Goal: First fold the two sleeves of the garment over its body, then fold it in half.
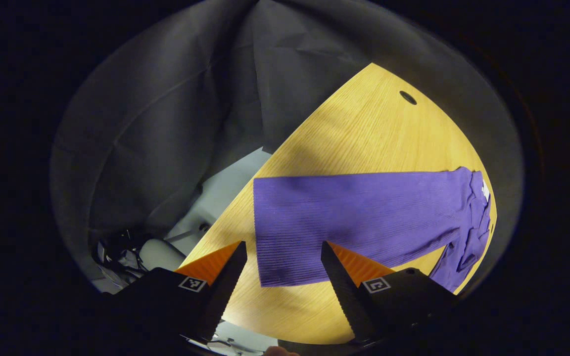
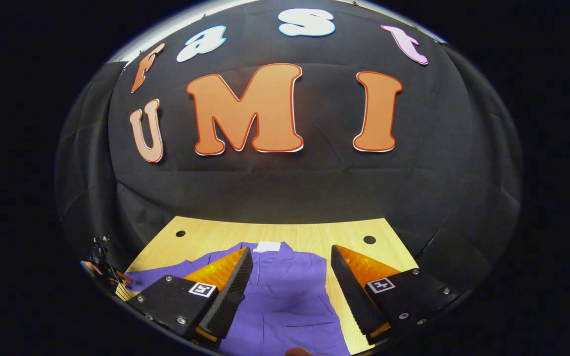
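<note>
While we look along the left gripper (image 1: 283, 267), we see its fingers spread wide with nothing between them, held above the near edge of the wooden table (image 1: 364, 133), and just past them a purple sleeve (image 1: 354, 217) lies flat and stretched out across the wood toward the rumpled body of the garment at the far right. From the right gripper (image 2: 291, 277), whose fingers are likewise spread and empty, we see the purple garment (image 2: 290, 301) lying flat on the table beneath them, its white neck label (image 2: 267, 246) at the far end, with the black cloth wall (image 2: 285, 188) rising beyond.
</note>
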Tool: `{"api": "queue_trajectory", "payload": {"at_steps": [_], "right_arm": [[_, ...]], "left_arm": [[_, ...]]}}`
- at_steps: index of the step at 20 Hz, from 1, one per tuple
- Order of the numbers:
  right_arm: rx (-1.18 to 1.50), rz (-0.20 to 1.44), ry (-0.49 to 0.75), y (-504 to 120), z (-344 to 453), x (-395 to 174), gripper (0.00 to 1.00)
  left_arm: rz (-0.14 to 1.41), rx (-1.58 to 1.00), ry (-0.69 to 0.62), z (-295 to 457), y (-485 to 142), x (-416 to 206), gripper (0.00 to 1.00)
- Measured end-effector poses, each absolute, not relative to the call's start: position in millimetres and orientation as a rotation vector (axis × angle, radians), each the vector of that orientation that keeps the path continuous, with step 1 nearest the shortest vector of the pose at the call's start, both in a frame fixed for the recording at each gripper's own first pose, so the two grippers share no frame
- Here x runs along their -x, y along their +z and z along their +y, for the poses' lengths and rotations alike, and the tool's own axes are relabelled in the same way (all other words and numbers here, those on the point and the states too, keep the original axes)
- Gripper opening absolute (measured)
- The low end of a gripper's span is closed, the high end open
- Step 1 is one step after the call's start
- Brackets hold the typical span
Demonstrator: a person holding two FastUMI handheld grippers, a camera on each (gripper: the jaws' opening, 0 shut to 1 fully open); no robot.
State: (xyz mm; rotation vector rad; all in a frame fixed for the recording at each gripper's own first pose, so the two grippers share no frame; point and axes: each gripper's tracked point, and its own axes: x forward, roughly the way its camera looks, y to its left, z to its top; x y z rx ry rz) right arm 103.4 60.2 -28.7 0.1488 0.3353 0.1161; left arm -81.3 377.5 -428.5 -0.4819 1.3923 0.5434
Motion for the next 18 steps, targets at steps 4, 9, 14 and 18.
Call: {"api": "queue_trajectory", "payload": {"at_steps": [4,9,14,18], "right_arm": [[-0.127,0.355,0.090,-41.1,43.1,-97.3,0.95],[-0.169,0.374,0.054,-53.7,30.8,-83.6,0.95],[-0.185,0.387,0.005,-59.7,20.2,-65.4,0.95],[-0.183,0.379,-0.010,-57.9,19.6,-58.2,0.95]], "left_arm": [[1.459,0.471,0.559,379.2,-436.5,81.8,0.98],[1.503,0.462,0.484,361.5,-439.1,64.4,0.49],[1.488,0.428,0.394,344.0,-428.6,48.0,0.10],[1.393,0.344,0.264,324.3,-389.5,8.7,0.10]]}}
